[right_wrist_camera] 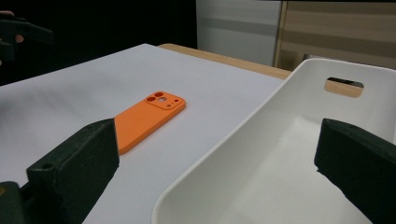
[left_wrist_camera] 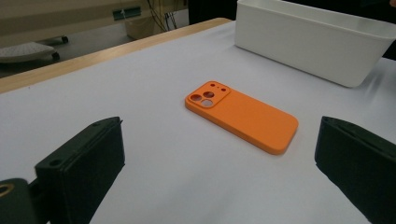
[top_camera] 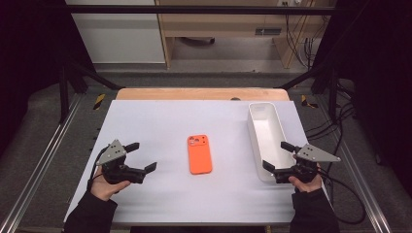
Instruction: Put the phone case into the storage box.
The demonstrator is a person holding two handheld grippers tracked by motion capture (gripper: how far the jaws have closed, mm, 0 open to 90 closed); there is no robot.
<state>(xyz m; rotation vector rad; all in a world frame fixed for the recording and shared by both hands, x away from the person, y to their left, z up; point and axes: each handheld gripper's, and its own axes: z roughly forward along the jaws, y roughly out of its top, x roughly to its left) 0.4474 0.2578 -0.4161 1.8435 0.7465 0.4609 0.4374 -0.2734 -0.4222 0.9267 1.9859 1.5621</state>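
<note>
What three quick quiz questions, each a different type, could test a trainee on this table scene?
1. True or false: the orange phone case lies inside the white bin.
2. Multiple choice: the right gripper hovers over A) the bin's near end, B) the phone case, C) the wooden table edge.
3. Fill in: the left gripper is ____, holding nothing.

Key: 1 false, it lies on the white tabletop; 2 A; 3 open.

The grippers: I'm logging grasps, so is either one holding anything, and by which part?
Nothing is held. The left gripper and the right gripper are both open with bare jaws. The phone case lies flat on the table, untouched, beside the empty bin.
</note>
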